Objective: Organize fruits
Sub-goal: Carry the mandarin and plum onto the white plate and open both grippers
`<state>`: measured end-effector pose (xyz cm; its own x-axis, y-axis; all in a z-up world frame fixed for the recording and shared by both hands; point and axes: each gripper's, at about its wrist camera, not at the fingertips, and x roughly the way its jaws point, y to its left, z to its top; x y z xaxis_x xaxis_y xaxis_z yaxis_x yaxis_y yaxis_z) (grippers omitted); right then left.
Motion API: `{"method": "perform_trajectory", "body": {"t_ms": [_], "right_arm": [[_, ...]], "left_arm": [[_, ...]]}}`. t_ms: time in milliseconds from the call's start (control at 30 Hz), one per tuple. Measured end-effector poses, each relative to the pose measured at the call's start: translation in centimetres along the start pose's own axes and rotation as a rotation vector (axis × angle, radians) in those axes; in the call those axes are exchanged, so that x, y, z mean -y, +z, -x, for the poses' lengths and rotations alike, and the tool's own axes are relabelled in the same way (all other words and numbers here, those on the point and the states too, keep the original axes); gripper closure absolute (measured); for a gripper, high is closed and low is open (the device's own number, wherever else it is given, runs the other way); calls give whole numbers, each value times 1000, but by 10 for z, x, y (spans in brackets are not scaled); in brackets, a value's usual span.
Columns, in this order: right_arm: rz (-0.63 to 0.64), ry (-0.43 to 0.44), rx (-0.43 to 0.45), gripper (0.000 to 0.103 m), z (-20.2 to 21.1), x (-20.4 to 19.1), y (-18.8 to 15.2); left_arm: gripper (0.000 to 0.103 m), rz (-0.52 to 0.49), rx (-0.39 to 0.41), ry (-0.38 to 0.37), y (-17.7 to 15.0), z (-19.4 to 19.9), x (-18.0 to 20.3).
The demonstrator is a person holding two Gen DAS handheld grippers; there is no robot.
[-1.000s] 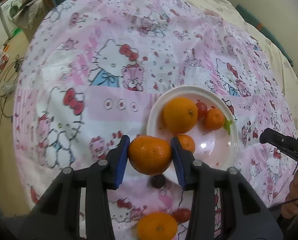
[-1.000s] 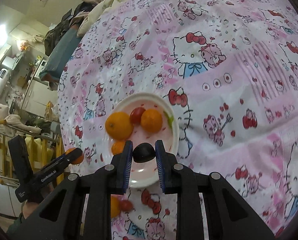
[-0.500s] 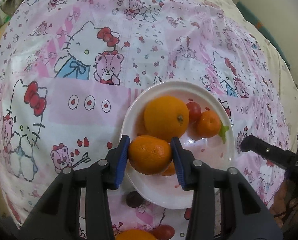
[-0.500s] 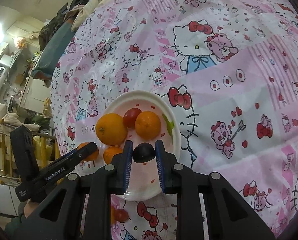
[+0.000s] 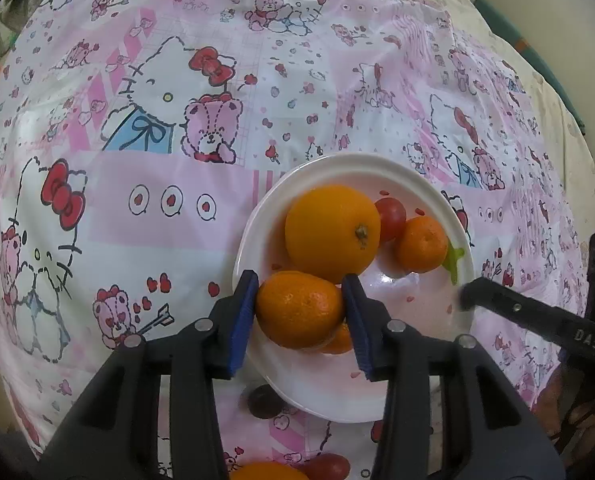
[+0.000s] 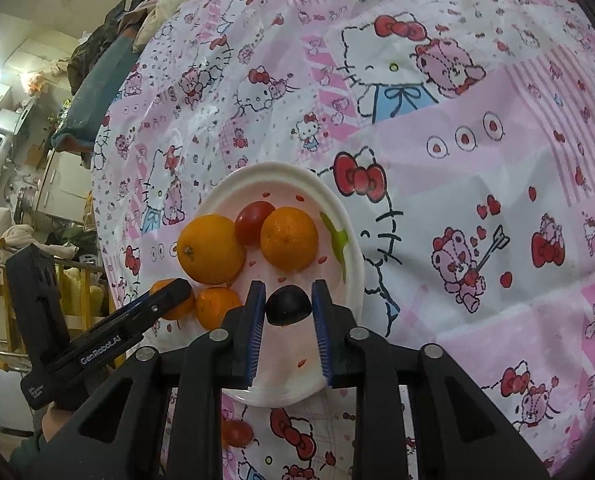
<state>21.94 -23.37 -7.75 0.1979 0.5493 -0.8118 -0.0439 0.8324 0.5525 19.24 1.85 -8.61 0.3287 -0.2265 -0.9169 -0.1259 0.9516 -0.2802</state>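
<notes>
Hanging over the near left rim of the shallow white plate (image 5: pixel 337 158), the left gripper (image 5: pixel 299 278) has its blue pads pressed on either side of a plump orange mandarin (image 5: pixel 299 310), jaws part open to the fruit's width. To its right the right gripper (image 6: pixel 289 286) is almost closed on a small dark, glossy round fruit (image 6: pixel 288 306) above the plate's bare near part.

The sorting looks well along but not finished. Already on the plate are a large round orange (image 5: pixel 331 232), a red cherry tomato (image 5: pixel 391 218), a small orange mandarin (image 5: pixel 421 244) and another little mandarin (image 6: pixel 217 306). Both held fruits have yet to be set down. On the pink cartoon-cat tablecloth (image 5: pixel 137 220), fruit still lies off the plate.

The left wrist view alone shows a second dark round fruit (image 5: pixel 263 400) on the cloth just beside the near rim, plus an orange fruit (image 5: pixel 265 472) and a red one (image 5: pixel 329 466) cut off at the bottom edge. It shows only the outer side of the right gripper, not what it holds. The right wrist view shows that held fruit plainly. It also shows the little mandarin unobstructed, where the left view half hides it behind the held one.
</notes>
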Motion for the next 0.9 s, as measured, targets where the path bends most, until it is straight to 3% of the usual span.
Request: {"method": "perform_trajectory", "body": {"t_ms": [100,133,200,267,300,333,500,900], "right_arm": [[-13,12,-13,76,-7,2,-2],[-11,13,-11,76,-6,2,-2],[-3,22,0,74,-3,0,-1],[-11,31,14,56,1,1,-1],[-18,29,28,39,4,2,-1],[-23,24,45,34,8,3,0],[-51,35,53,34,16,11,3],[-38,31,93,34,29,7,1]], "left_arm": [[58,-8,-8,13,1,-1,0],[37,-6,-9,29,1,-1,0],[19,0,12,33,1,2,-2],[19,-3,20,33,1,5,-2],[19,-5,17,32,1,5,-2],[19,-1,22,33,2,7,-3],[19,17,73,37,3,19,-7],[19,-28,100,78,-4,27,-6]]}}
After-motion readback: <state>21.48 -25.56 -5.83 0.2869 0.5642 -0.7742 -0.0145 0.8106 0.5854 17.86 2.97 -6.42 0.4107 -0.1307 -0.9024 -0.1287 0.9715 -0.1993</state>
